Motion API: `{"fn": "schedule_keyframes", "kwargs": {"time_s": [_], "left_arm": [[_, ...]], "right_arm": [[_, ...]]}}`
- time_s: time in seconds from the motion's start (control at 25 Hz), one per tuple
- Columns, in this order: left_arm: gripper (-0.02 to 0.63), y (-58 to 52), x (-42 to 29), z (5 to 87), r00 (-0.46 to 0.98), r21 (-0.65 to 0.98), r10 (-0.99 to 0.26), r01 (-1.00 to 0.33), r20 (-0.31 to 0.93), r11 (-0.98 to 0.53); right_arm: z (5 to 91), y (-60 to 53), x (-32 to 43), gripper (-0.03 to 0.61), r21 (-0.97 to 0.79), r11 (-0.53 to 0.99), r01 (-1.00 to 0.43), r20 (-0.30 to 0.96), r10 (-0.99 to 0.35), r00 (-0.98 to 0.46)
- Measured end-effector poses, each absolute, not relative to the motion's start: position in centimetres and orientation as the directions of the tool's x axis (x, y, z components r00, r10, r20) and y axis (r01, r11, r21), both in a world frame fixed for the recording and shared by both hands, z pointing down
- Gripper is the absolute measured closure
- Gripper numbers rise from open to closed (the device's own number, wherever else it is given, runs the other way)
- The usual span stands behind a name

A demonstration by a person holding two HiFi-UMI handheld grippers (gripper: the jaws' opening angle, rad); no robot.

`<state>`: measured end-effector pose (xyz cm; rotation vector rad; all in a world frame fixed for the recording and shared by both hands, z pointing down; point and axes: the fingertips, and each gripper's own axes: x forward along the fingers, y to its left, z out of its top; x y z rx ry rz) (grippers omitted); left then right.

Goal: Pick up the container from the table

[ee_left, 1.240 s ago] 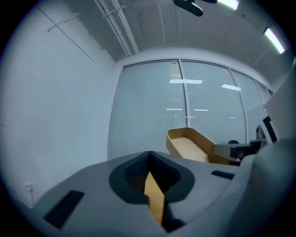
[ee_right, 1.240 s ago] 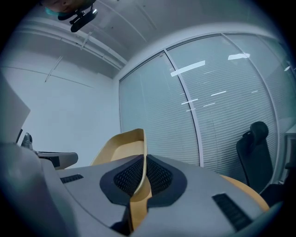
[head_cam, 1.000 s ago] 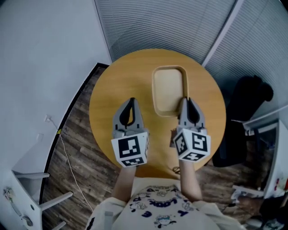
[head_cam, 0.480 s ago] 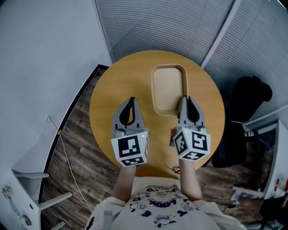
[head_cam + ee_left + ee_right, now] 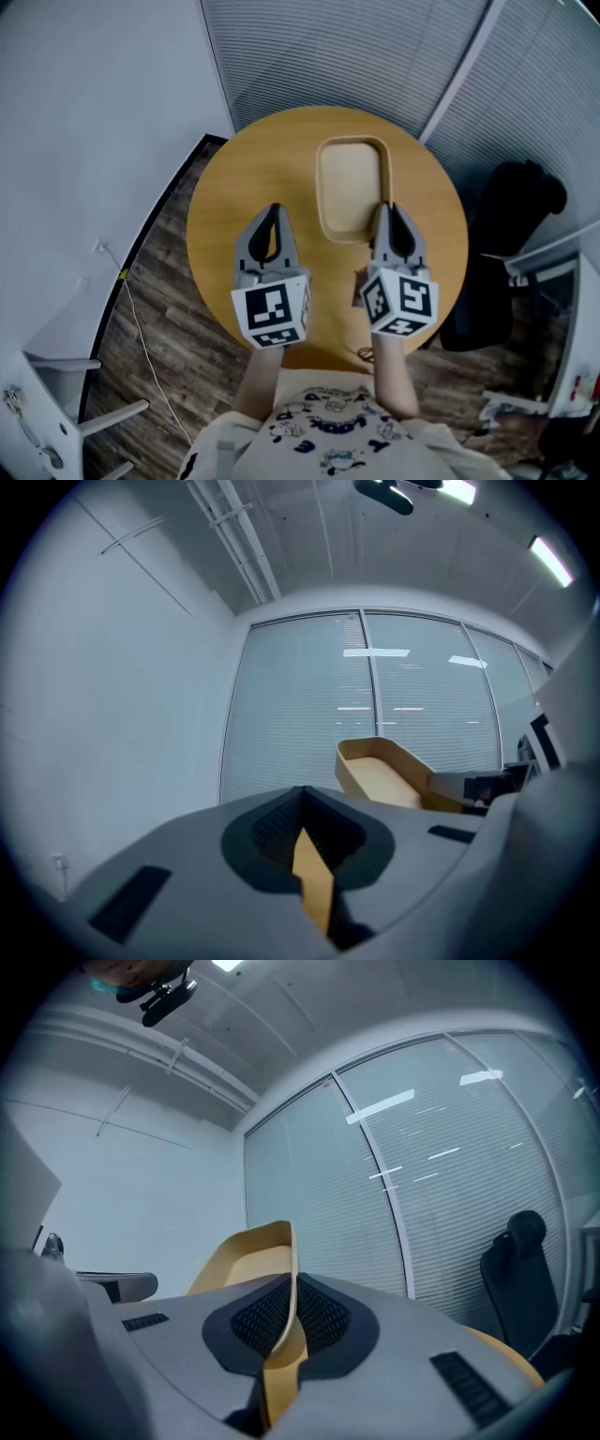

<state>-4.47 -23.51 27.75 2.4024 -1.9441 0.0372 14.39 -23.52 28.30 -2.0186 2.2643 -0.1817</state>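
A tan, shallow, rounded-rectangle container lies on the round wooden table, right of centre. My right gripper is shut on the container's near right rim; in the right gripper view the thin tan wall runs up between the jaws of the right gripper. My left gripper hovers over the table left of the container, shut and holding nothing. In the left gripper view the left gripper shows only a sliver of tabletop in the slit between its jaws, with the container ahead to the right.
A black chair stands close to the table's right edge and also shows as a dark chair back. White furniture is at the lower left on the wood floor. Blind-covered glass walls curve behind the table.
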Motion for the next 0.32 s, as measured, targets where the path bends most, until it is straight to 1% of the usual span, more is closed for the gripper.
{"fn": "schedule_keyframes", "kwargs": {"time_s": [0.32], "left_arm": [[0.612, -23.19, -4.32, 27.82, 0.213, 0.025, -0.976, -0.977, 0.048, -0.212]], "right_arm": [[28.31, -23.08, 14.47, 0.563, -0.151, 0.111, -0.982, -0.001, -0.994, -0.112]]}}
